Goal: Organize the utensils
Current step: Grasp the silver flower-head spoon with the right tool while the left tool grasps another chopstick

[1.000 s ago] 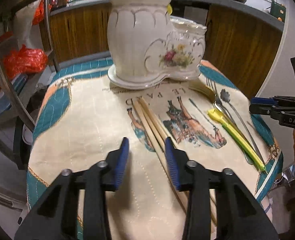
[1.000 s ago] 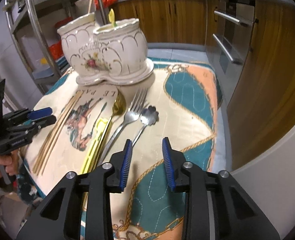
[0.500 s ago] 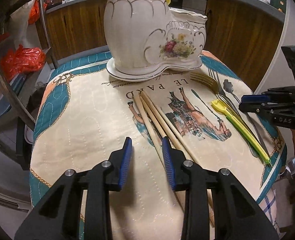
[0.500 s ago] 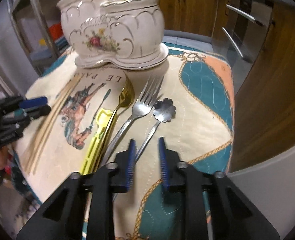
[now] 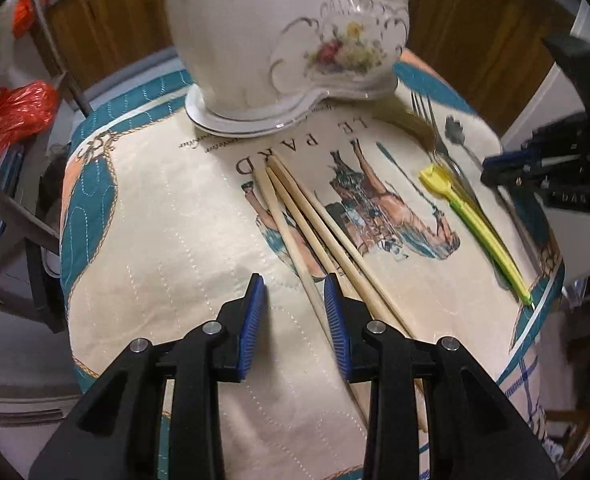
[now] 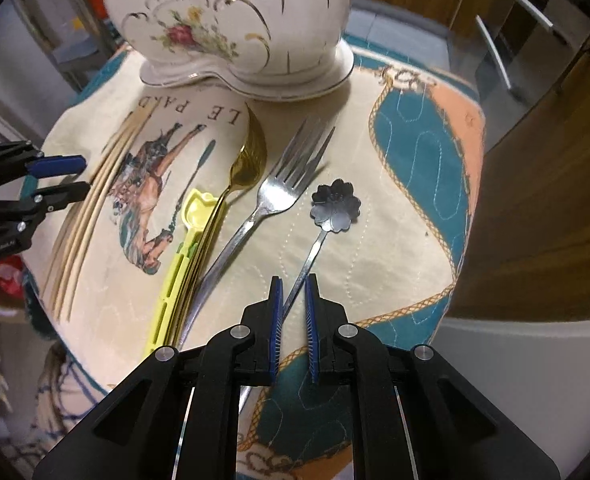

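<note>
Quilted cloth [image 6: 395, 240] holds three chopsticks [image 5: 295, 220]; nearly shut right gripper [image 6: 293, 304] straddles one flower spoon [image 6: 327, 220].

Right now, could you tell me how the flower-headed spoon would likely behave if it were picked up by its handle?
The flower-headed spoon looks like rigid metal, so probably stiff. Its thin, shiny handle may slip or pivot between the right tongs. The broad head could make it droop head-first.

Both claws are matte black plastic with angular, cut-out arms and silver round screws at the pivots. The left claw [image 5: 293, 300] and right claw [image 6: 293, 294] carry ribbed blue pads; a green light glows on the right claw's body.
</note>
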Motion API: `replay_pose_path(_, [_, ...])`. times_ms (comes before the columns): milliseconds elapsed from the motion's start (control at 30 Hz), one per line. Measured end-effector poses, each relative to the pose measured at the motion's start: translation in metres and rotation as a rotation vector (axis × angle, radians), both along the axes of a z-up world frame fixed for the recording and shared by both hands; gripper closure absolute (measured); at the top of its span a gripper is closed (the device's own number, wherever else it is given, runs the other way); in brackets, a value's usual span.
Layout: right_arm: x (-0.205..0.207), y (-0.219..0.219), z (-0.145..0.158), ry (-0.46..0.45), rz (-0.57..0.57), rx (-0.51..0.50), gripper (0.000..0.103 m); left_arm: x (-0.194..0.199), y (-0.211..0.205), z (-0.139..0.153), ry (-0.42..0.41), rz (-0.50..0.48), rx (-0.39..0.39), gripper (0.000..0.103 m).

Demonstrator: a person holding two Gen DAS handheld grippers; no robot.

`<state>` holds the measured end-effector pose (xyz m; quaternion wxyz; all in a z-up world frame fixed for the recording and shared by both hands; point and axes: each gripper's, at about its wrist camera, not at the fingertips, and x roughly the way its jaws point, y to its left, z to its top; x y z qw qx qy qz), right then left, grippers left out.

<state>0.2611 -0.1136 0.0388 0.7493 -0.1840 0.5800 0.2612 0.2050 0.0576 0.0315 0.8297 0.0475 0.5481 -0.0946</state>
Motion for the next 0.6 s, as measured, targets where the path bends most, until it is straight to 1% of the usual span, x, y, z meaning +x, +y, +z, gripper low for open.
replay_pose_path(100, [0.004, 0.007, 0.001, 0.011, 0.01, -0.044, 0.091, 0.01, -0.002, 0.0, 0.07, -0.022, 0.025, 0.073])
replay_pose_path(167, [0.004, 0.011, 0.0, 0.008, 0.028, -0.072, 0.091, 0.017, -0.002, 0.001, 0.108, -0.042, 0.056, 0.081])
replay_pose_path(200, [0.004, 0.012, 0.0, 0.007, 0.034, -0.08, 0.091, 0.02, -0.001, 0.001, 0.123, -0.054, 0.064, 0.083])
replay_pose_path(267, [0.004, 0.012, 0.001, 0.009, 0.046, -0.083, 0.091, 0.023, 0.001, 0.001, 0.147, -0.073, 0.082, 0.092])
replay_pose_path(300, [0.004, 0.012, 0.001, 0.013, 0.049, -0.078, 0.091, 0.024, 0.003, 0.0, 0.16, -0.08, 0.084, 0.094])
replay_pose_path(433, [0.003, 0.008, 0.001, 0.025, 0.056, -0.07, 0.092, 0.023, 0.014, 0.0, 0.195, -0.105, 0.087, 0.096])
replay_pose_path(600, [0.012, 0.007, -0.002, 0.047, 0.06, -0.091, 0.092, 0.022, 0.029, -0.001, 0.231, -0.114, 0.066, 0.097])
